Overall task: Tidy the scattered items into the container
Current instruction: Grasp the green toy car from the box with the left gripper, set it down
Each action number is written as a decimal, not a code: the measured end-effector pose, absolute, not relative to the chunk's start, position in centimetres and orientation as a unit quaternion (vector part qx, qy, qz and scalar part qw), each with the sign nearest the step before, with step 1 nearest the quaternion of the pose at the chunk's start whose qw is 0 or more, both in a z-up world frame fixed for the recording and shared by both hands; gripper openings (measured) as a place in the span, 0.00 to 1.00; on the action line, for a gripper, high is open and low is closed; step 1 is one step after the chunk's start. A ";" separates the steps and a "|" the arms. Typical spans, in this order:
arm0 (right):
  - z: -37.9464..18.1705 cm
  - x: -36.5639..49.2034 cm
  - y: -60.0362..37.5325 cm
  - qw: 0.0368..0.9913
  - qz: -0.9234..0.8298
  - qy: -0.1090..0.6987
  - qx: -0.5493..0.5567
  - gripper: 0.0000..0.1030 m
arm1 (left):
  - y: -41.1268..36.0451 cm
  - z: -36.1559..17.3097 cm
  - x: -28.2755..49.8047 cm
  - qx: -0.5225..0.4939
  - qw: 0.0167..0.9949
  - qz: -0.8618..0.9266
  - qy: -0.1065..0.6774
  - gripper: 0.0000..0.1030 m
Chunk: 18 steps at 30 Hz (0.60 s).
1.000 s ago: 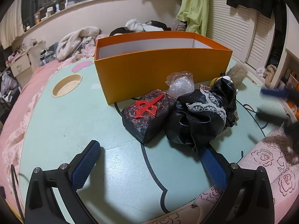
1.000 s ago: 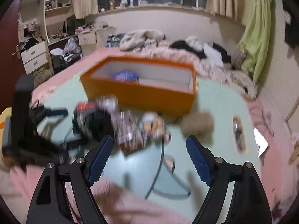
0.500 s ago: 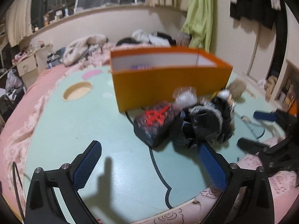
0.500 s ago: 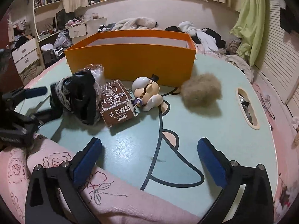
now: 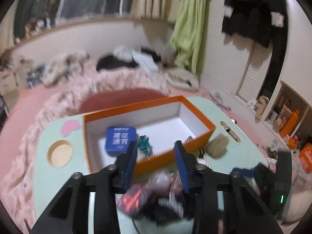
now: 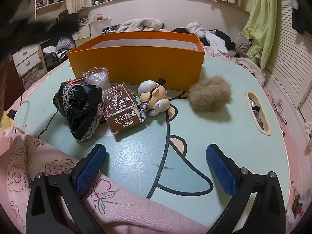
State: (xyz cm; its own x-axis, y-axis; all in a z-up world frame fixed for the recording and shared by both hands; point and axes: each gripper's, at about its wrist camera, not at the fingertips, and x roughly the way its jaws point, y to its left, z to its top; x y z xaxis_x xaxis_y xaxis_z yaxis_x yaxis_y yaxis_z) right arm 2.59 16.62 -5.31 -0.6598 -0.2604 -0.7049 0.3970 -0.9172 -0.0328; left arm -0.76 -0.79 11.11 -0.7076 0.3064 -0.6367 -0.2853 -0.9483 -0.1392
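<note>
Nothing is being held: the left gripper, half-closed, is being aimed at the blurred pile at lower centre; the right gripper is being kept spread wide, and the orange box should be cleared.

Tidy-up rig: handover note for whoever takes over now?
Left gripper: open, empty, raised above the orange box.
Right gripper: open, empty, low at the near table edge.
Done: blue tin and a small teal item lie in the box.
Left on the table: black lace cloth, brown card box, figurine, fur ball, plastic bag.
</note>
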 end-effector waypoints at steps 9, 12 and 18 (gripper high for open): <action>-4.4 2.9 16.3 0.182 -0.907 0.092 0.369 0.99 | 0.7 5.7 -11.8 -0.567 0.143 0.810 -0.031 0.21; -4.5 2.7 16.4 0.182 -0.907 0.092 0.368 0.99 | 1.6 4.9 -12.4 -0.584 0.136 0.800 -0.012 0.25; -4.7 2.5 16.7 0.182 -0.907 0.091 0.368 0.99 | 2.7 3.1 -14.1 -0.614 0.162 0.772 -0.019 0.28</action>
State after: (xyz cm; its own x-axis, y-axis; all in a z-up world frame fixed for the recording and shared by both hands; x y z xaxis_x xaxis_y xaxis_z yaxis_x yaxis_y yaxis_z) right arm 2.52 16.68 -4.67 -0.6628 -0.2633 -0.7010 0.3976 -0.9170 -0.0316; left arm -14.09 2.67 3.14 -0.1940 0.2733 -0.9422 -0.2260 -0.9470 -0.2282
